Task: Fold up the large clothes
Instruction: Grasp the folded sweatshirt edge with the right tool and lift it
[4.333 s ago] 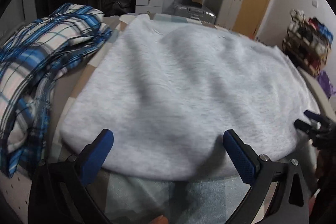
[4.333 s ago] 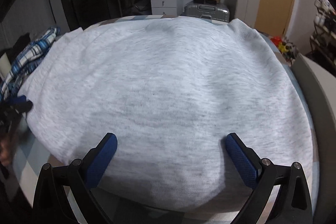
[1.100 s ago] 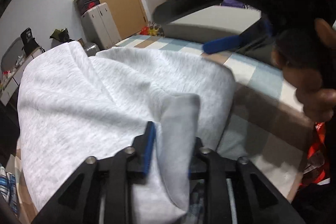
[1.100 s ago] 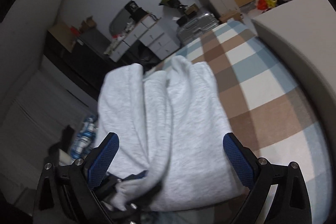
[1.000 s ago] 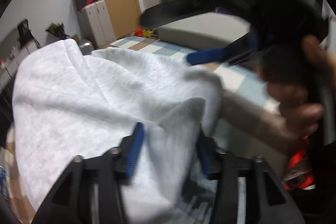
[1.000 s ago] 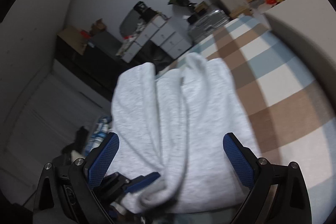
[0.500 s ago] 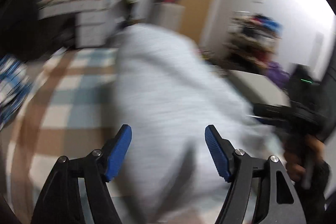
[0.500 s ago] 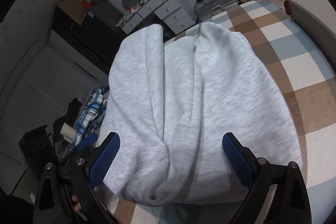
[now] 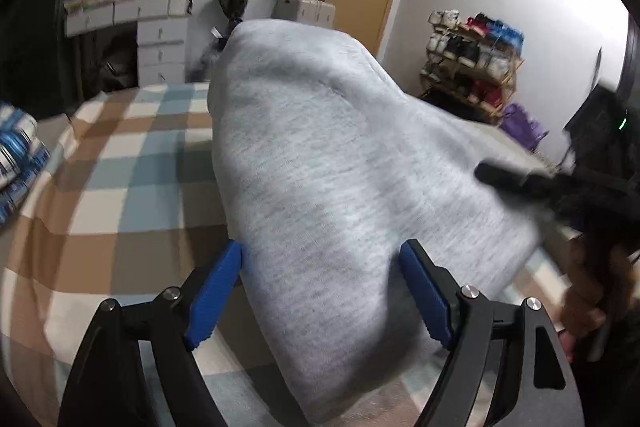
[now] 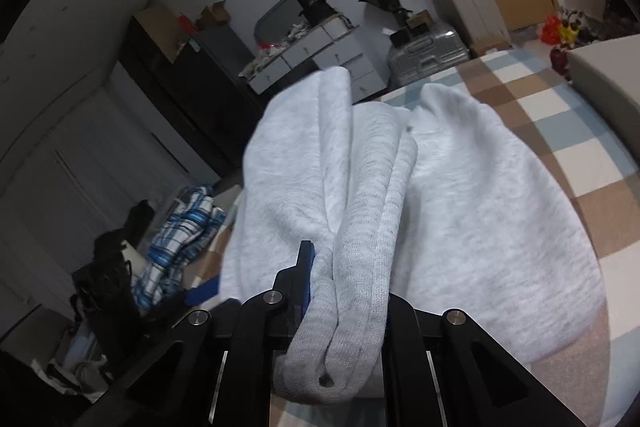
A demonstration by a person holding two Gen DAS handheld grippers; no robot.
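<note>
A light grey sweatshirt [image 9: 320, 163] lies folded lengthwise on the checked bedspread [image 9: 120, 163]. My left gripper [image 9: 320, 287] is open, its blue pads on either side of the sweatshirt's near end, holding nothing. My right gripper [image 10: 344, 291] is shut on a bunched, ribbed fold of the sweatshirt [image 10: 360, 211] and shows at the right of the left wrist view [image 9: 552, 183]. The left gripper shows as a blue pad [image 10: 202, 291] at the lower left of the right wrist view.
A blue plaid shirt [image 10: 180, 239] lies on the bed's left side, also seen in the left wrist view [image 9: 16, 155]. Drawers [image 9: 160, 43], a suitcase [image 10: 428, 53] and a shoe rack [image 9: 472, 55] stand beyond the bed. A grey cushion edge [image 10: 604, 67] borders the right.
My left gripper let go of the sweatshirt fold and opened, then swung to the garment's near end. My right gripper, open half a second ago, has shut on a bunched fold.
</note>
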